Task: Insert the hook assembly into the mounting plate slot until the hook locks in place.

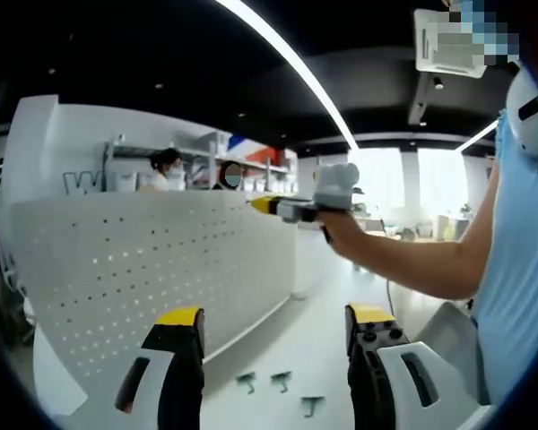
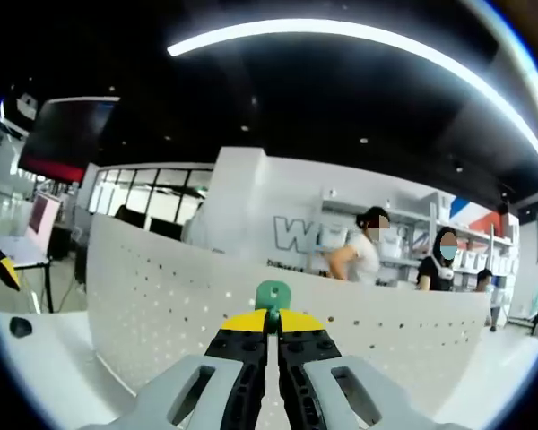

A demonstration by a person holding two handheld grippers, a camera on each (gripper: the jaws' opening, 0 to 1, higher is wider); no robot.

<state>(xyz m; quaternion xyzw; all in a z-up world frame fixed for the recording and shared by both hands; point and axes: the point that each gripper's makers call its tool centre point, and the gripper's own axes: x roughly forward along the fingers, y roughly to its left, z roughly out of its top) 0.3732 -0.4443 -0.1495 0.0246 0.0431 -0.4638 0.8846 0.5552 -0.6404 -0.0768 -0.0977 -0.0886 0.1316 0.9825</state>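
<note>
The white perforated mounting plate point(image 1: 143, 269) stands upright on the white table, curving across the left gripper view. My left gripper point(image 1: 273, 327) is open and holds nothing, low in front of the plate. Three small green hooks point(image 1: 281, 381) lie on the table between its jaws. A hand holds my right gripper point(image 1: 258, 204) by the plate's upper edge. In the right gripper view, my right gripper point(image 2: 271, 321) is shut on a green hook point(image 2: 272, 294) that sticks up from the yellow tips. It sits just in front of the mounting plate point(image 2: 161, 287).
The person's bare arm point(image 1: 412, 264) and light blue shirt fill the right of the left gripper view. Behind the plate, people stand by shelves point(image 2: 363, 246). A small dark object point(image 2: 20, 327) lies on the table at the left.
</note>
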